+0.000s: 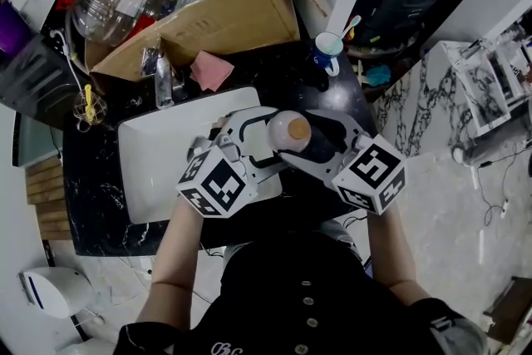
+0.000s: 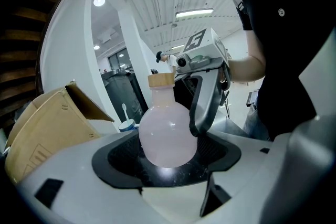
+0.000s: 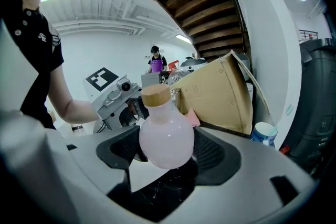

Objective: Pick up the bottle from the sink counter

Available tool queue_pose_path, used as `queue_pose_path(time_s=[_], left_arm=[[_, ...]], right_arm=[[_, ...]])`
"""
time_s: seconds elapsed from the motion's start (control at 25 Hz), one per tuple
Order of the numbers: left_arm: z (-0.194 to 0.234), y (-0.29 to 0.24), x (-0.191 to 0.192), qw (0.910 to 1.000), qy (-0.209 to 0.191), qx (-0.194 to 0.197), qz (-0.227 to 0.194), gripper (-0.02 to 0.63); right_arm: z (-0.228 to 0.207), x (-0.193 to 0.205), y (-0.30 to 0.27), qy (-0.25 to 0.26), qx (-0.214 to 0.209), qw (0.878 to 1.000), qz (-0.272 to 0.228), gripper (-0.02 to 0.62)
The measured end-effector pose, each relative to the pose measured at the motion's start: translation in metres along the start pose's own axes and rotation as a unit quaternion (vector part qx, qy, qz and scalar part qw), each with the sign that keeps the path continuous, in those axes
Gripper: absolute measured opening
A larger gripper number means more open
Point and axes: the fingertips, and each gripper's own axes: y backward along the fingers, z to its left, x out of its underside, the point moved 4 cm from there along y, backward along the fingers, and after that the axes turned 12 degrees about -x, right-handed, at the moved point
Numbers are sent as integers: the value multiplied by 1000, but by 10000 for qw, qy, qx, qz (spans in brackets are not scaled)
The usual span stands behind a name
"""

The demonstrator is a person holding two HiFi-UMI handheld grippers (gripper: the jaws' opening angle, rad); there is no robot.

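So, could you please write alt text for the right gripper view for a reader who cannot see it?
A round pale pink bottle with a tan cap is upright between the right gripper's tongs, which press its sides, over a black marble counter. The left gripper faces it from the far left, and a brown cardboard box sits behind to the right.

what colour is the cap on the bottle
The cap is light wood tan, on the pale pink bottle; clearest in the right gripper view.
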Motion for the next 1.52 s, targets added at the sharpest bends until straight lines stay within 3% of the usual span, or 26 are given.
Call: queue_pose_path(time_s=[1.52], left_arm=[[-3,-6,7,9999,63,93,-24,357]], right_arm=[[-5,9,-2,-142,-23,9999,34,327]])
